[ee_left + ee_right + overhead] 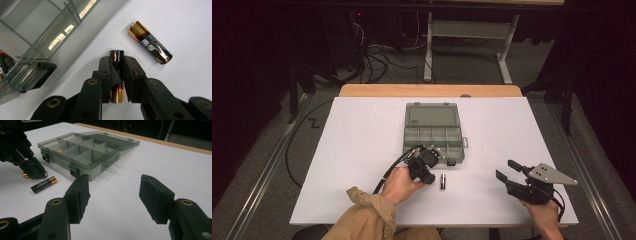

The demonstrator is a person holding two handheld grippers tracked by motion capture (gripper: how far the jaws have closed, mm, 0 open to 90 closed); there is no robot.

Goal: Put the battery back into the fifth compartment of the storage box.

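White table [362,150] with a wooden far edge, holding an open grey compartment box [433,132] and one loose battery [443,181]

- Surface [362,150]: carries every item listed below.
- Compartment box [433,139]: near the middle of the surface, lid [431,114] lying open flat behind it, toward the far edge.
- Left tongs [117,66]: just before the box's near edge, toward its left corner, tips down at the surface, closed on a battery [116,75] held between the two jaws.
- Loose battery [443,181]: flat on the surface, just right of the left tongs, before the box and apart from it.
- Right tongs [507,170]: well to the right of the loose battery, near the surface's near right corner, jaws apart.
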